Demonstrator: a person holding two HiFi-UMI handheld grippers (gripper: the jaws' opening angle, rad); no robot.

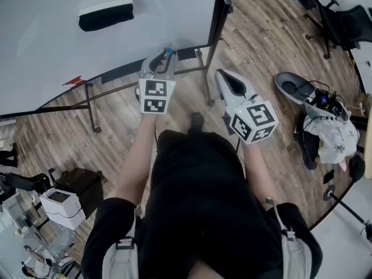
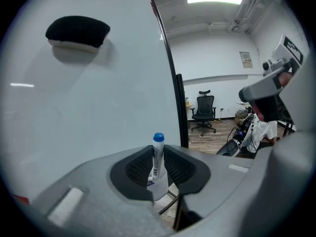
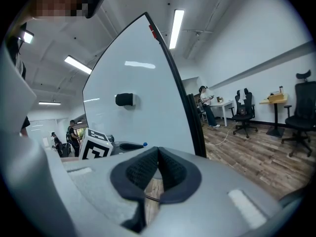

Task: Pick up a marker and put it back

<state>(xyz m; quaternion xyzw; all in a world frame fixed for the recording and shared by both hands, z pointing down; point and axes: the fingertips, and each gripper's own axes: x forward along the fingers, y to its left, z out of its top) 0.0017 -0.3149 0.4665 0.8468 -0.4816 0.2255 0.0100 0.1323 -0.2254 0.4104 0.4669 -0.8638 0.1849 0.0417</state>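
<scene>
Open-plan office or lab space, large whiteboard (image 1: 52, 57) on a metal stand (image 1: 207, 68) filling the upper left, black eraser (image 1: 106, 14) stuck to it, wood-plank floor (image 1: 261, 28), black swivel chairs (image 3: 243, 113) and desks (image 3: 226, 103) at mid right, strip lights (image 3: 176, 28) overhead.

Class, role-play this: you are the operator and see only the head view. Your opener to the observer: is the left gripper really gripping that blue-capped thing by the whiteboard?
Observer: Yes. In the left gripper view, the left gripper is shut on a marker, which stands upright with its cap on top.
Operator: And the right gripper?
Observer: The right gripper view shows the right gripper shut, with nothing between its pads.
Operator: Anyone nearby?
Observer: A person stands at a desk beyond the whiteboard.
</scene>
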